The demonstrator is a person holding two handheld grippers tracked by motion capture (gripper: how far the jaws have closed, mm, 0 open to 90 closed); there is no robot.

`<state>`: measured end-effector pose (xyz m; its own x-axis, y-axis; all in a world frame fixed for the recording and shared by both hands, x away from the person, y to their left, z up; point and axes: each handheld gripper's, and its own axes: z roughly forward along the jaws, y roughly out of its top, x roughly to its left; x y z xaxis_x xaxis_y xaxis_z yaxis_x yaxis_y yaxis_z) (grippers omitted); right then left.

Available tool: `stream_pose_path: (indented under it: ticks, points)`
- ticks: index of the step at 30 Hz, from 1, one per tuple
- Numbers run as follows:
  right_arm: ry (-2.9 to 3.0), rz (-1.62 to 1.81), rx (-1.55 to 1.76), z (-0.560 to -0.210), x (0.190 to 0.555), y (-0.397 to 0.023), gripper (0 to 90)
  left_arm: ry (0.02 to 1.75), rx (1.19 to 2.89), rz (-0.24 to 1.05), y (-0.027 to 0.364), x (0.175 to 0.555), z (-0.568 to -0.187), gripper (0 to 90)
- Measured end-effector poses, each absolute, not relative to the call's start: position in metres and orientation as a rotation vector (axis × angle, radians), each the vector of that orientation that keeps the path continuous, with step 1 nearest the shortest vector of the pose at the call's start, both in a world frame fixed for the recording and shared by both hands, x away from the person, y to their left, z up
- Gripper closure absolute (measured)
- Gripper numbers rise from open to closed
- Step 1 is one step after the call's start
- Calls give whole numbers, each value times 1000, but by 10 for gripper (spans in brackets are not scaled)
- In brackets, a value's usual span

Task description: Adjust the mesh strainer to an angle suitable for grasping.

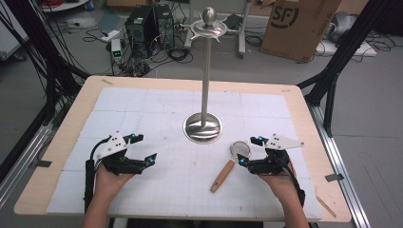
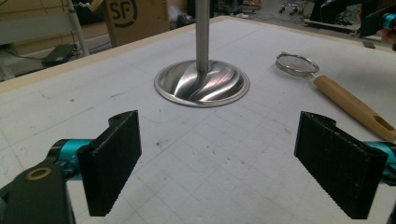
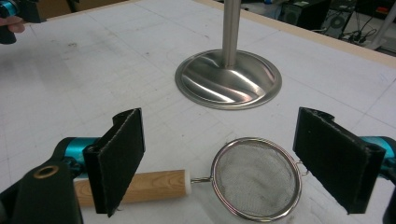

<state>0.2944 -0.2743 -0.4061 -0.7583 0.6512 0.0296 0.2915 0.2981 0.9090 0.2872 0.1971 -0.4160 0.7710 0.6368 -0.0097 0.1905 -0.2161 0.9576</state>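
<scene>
Strainer (image 3: 254,179): wooden handle (image 3: 154,185) partly hidden behind the near jaw at 8 o'clock in the right gripper view, far end unseen. Left gripper view: handle tip cut by the frame edge at 3 o'clock. Stand (image 1: 204,85) pole cropped at 12 o'clock in both gripper views, top unseen there. High view: mesh too small to read; forearms cut off at 6 o'clock.

Grey floor (image 1: 375,118), cardboard box (image 1: 299,23), computer towers (image 1: 149,23)
</scene>
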Motion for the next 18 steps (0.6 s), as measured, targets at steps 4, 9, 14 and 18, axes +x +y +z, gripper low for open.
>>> stream_pose_path:
  ticks: [4,9,14,18]
  points:
    - [2241,1439,845,-408,293,-274,159,656,1782,463,197,288,-417,154]
    - [2241,1427,855,-408,292,-272,159,649,1778,457,195,287,-416,154]
    - [2278,1437,823,-406,288,-266,217,621,1772,445,192,287,-416,152]
    - [2294,1460,802,-404,285,-267,277,605,1770,445,191,286,-416,152]
